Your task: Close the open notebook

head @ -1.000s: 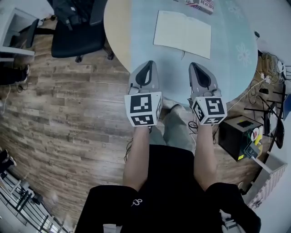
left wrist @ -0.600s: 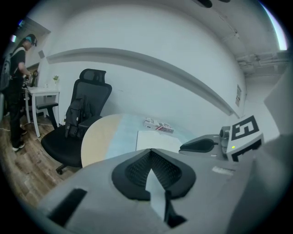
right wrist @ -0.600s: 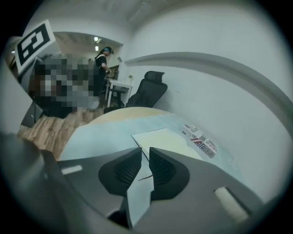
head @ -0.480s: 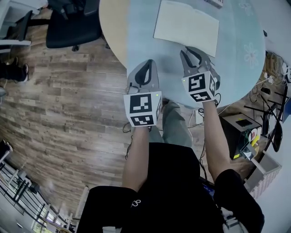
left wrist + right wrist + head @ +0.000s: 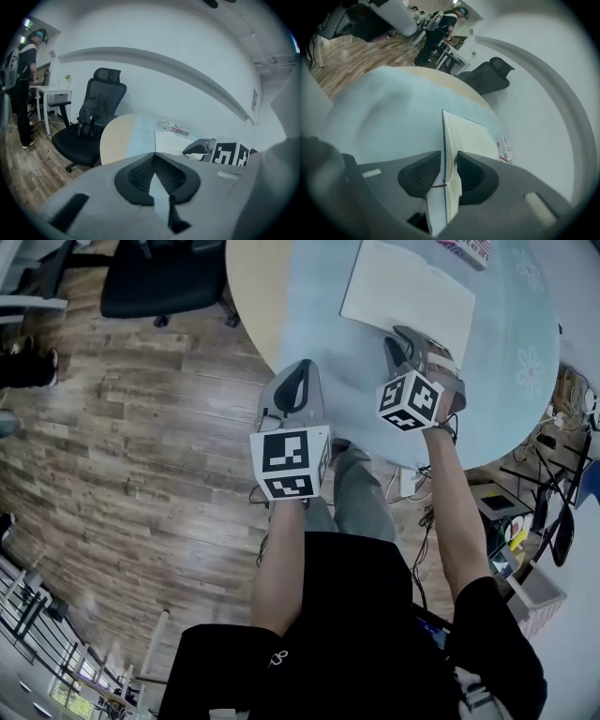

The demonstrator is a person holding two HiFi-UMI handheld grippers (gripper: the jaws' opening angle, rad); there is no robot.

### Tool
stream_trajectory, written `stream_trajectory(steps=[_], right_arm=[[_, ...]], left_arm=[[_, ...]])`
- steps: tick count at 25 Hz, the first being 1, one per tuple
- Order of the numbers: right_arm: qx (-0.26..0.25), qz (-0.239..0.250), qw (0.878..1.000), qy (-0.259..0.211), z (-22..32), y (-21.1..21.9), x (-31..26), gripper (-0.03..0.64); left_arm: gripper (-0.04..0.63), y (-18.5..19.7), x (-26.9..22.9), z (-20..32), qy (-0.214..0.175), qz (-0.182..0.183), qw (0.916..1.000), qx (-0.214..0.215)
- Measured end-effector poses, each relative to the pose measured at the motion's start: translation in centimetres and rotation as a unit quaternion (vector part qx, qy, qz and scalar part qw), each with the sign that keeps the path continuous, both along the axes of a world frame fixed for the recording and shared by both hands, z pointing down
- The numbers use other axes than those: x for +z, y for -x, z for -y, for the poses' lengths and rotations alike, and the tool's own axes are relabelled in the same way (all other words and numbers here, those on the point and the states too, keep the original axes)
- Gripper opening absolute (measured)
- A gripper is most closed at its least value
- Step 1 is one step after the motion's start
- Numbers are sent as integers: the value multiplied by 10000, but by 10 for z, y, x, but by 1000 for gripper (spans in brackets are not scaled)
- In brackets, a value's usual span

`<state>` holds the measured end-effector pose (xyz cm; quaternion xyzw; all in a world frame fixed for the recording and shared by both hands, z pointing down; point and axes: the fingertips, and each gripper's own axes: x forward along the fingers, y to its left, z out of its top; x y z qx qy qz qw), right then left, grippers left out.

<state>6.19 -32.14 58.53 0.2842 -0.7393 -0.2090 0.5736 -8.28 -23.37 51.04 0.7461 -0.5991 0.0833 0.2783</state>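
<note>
- Looking down at the notebook (image 5: 408,296): it lies open, pages up, towards the far side of the round table (image 5: 309,306), with a small printed pack (image 5: 466,247) just beyond it
- right gripper (image 5: 410,334) is at the book's near edge, about where the spine ends. Its own view shows the fingers (image 5: 419,176) pinching a thin blue cover plus a slab of cream pages, seen edge-on. Can't tell if that's one half tipped up or just the hump by the spine
- left gripper (image 5: 302,368) hangs over the table's near edge, well apart from the book, fingers (image 5: 138,176) pressed together on nothing
- handling guess: light and thin, and the cover looks soft, so it'll flop and the pages will fan out if you lift from one spot
- I'd grab the outer edge of one half, around mid-length, and swing it over the spine like a hinge
- nothing pins the flat half, so it may skate on that smooth top
- red ribbon (image 5: 437,185) dangles right at the grip and could get trapped, no big deal
</note>
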Motion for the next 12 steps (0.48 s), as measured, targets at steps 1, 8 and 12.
stream_trajectory(steps=[1,8,12], right_arm=[[-16,-86,10000,-22,1,0,2,123],[20,-664,9972,-328,9,0,13,97],[240,-613,9971,-373,12,2,14,78]], left_arm=[[2,2,0,0,13,1,10000,-6],[2,8,6,-2,64,-9,10000,49],[2,12,5,-1,54,-1,9999,96]])
